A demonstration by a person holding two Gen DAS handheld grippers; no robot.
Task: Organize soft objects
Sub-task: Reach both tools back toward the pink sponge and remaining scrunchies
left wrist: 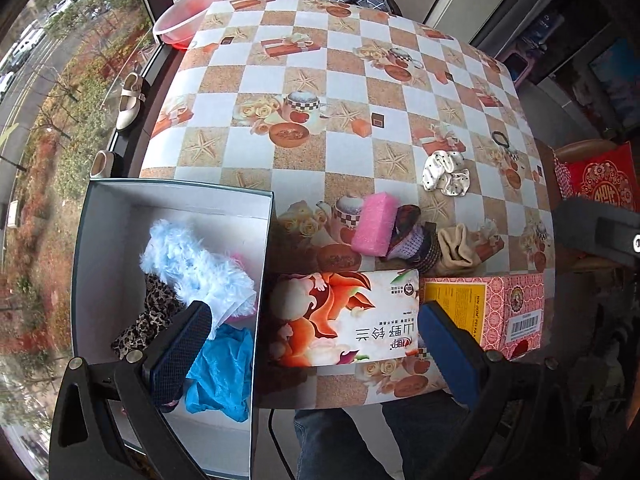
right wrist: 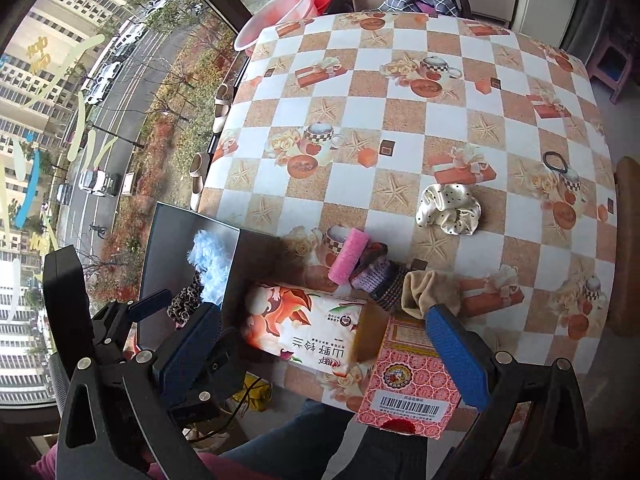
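Note:
An open grey box (left wrist: 176, 196) at the table's near left holds a fluffy light-blue item (left wrist: 196, 268), a leopard scrunchie (left wrist: 156, 312) and a blue plastic piece (left wrist: 224, 368). On the table lie a pink sponge (left wrist: 374, 224), a dark patterned cloth (left wrist: 412, 240), a beige cloth (left wrist: 460, 244), a white dotted scrunchie (left wrist: 444, 176) and a black hair tie (left wrist: 500, 138). My left gripper (left wrist: 316, 356) is open and empty above the box edge and tissue pack. My right gripper (right wrist: 324, 356) is open and empty above the tissue pack (right wrist: 304, 328).
A floral tissue pack (left wrist: 344, 316) and a pink carton (left wrist: 504, 312) lie at the near table edge. A pink basin (left wrist: 196, 12) stands at the far left corner. Shoes (left wrist: 130, 100) sit on the window sill. A chair with red cloth (left wrist: 600, 176) is at the right.

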